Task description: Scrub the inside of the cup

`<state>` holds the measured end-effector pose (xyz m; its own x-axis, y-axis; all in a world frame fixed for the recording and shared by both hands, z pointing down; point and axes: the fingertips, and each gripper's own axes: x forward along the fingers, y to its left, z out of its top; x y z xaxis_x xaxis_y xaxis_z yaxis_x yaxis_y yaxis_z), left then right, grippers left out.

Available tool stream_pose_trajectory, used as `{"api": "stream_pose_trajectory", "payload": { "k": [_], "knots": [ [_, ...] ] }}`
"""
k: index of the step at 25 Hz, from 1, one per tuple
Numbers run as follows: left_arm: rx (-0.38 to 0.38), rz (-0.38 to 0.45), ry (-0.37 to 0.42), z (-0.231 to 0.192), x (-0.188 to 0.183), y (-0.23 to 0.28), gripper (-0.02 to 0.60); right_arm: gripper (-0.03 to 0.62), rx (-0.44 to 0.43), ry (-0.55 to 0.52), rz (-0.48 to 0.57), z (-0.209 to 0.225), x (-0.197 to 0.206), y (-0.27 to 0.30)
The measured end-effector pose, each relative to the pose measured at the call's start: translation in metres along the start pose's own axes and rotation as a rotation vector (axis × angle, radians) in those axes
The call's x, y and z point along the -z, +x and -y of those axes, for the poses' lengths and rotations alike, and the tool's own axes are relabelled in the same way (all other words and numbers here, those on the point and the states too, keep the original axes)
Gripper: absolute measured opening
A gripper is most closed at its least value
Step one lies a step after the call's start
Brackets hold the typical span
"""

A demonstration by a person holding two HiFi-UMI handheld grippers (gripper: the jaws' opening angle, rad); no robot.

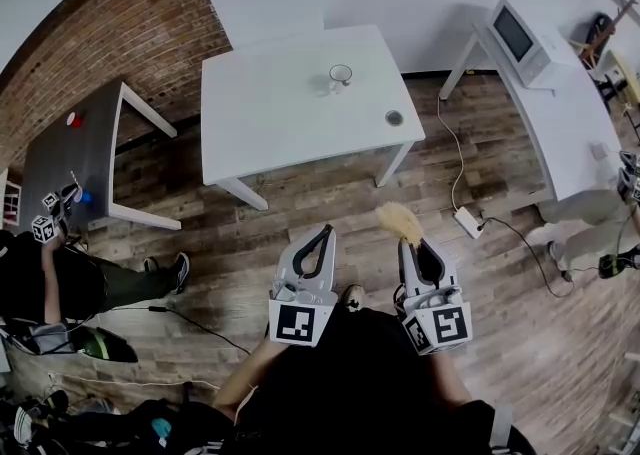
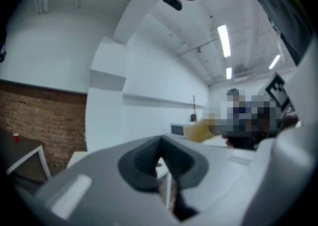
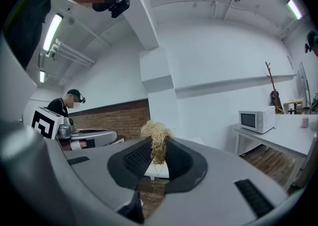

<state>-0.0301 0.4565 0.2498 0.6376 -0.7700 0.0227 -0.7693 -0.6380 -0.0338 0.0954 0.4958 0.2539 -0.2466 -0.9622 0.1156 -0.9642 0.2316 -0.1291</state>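
The white table [image 1: 290, 113] stands ahead, well apart from both grippers, which I hold low over the wood floor [image 1: 300, 205]. My left gripper [image 1: 326, 230] has its 2 fingers pressed together on nothing. My right gripper [image 1: 413, 243] is clamped on a straw-coloured scrubber [image 1: 400, 220], its tuft poking past the tips. The cup [image 1: 341, 75] stands upright on the table's far half.

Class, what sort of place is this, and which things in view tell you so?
Probably a workshop or lab space rather than a home: a plain white table, a microwave on a side desk, a brick wall.
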Motion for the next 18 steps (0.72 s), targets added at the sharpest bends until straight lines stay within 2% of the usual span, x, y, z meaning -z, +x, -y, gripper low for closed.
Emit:
{"api": "stream_pose_trajectory", "payload": {
  "k": [5, 10, 14, 18],
  "knots": [
    [-0.01, -0.032, 0.049, 0.021, 0.008, 0.009, 0.003, 0.054, -0.043, 0.015, -0.017, 0.02, 0.008, -0.006],
    [-0.029, -0.052, 0.056, 0.016, 0.011, 0.02, 0.003, 0.054, -0.069, 0.021, -0.026, 0.029, 0.01, 0.006],
    [-0.008, -0.073, 0.091, 0.007, 0.022, 0.039, 0.003, 0.054, -0.055, 0.042, -0.04, 0.034, 0.015, 0.023],
    [0.023, -0.059, 0.064, -0.01, 0.028, 0.07, 0.003, 0.054, -0.015, 0.037, -0.044, 0.043, 0.012, 0.052]
  ]
}}
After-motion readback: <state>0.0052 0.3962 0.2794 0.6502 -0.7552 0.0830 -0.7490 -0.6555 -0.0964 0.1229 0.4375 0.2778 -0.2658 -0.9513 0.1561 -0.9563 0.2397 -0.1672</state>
